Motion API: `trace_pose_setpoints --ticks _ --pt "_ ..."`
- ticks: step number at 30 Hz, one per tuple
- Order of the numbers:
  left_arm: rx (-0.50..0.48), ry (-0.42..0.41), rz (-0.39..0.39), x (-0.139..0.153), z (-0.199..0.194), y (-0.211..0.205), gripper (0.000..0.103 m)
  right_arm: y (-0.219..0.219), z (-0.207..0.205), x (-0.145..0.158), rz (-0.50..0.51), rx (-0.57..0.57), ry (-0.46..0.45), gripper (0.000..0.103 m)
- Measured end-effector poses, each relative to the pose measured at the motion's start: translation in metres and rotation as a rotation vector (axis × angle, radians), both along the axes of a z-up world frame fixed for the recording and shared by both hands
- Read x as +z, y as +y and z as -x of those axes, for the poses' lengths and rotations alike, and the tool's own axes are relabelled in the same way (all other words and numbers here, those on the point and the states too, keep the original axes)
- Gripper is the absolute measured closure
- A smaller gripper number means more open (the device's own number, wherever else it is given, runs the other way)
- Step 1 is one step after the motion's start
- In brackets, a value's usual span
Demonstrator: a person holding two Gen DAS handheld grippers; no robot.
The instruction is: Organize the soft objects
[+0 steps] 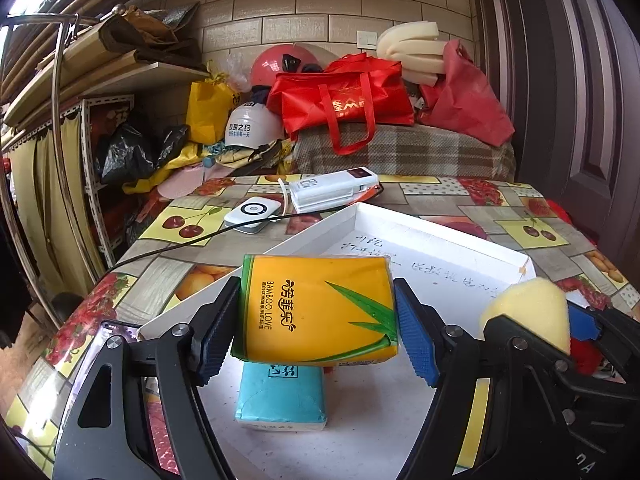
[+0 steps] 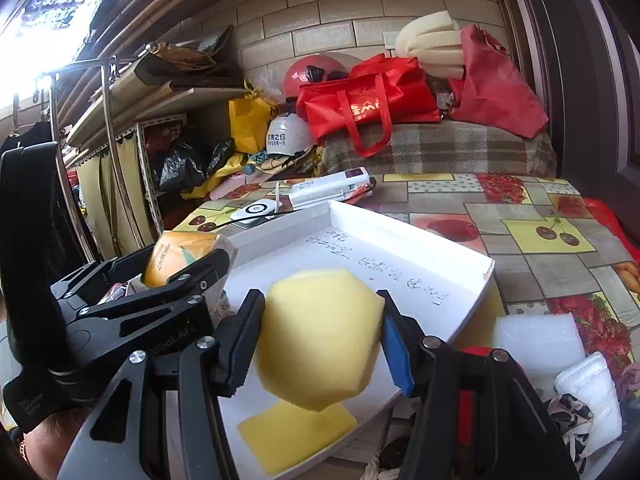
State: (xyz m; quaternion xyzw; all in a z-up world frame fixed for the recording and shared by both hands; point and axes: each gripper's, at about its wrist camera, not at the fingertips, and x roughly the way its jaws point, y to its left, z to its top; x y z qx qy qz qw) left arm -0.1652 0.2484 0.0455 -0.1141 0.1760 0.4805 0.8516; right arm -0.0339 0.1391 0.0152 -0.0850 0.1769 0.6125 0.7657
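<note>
My left gripper point(image 1: 316, 332) is shut on a yellow tissue pack point(image 1: 320, 308) and holds it above the near part of a white tray point(image 1: 436, 228). A blue tissue pack point(image 1: 280, 396) lies in the tray right beneath it. My right gripper point(image 2: 320, 340) is shut on a yellow sponge point(image 2: 320, 336) and holds it over the tray point(image 2: 400, 220), above a flat yellow sponge point(image 2: 296, 436) lying in it. The right gripper's sponge also shows in the left wrist view point(image 1: 528, 312), and the left gripper's pack shows in the right wrist view point(image 2: 180, 256).
The tray sits on a fruit-patterned tablecloth point(image 1: 520, 208). Behind it are a white box point(image 1: 332, 188), a white round-dial device point(image 1: 252, 214) and a black cable point(image 1: 180, 244). White foam point(image 2: 536, 340), a white padded piece point(image 2: 592, 400) and something red point(image 2: 472, 400) lie right of the tray. Bags and helmets crowd the back.
</note>
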Motion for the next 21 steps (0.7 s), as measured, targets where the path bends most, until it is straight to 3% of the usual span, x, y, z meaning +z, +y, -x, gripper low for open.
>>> trace_pose_setpoints --ticks 3,5,8,21 --pt "0.033 -0.009 0.011 -0.001 0.004 0.003 0.020 0.005 -0.004 -0.002 0.027 -0.005 0.018 0.035" --pt "0.058 -0.034 0.012 0.000 0.011 0.003 0.007 0.008 -0.010 -0.004 0.048 -0.018 0.041 0.013" --pt "0.079 -0.057 -0.010 0.001 0.017 -0.001 0.000 0.005 -0.018 -0.005 0.043 -0.042 0.079 0.000" --pt "0.096 -0.099 -0.075 0.007 0.027 -0.011 0.000 -0.004 -0.012 -0.001 -0.019 -0.056 0.060 0.000"
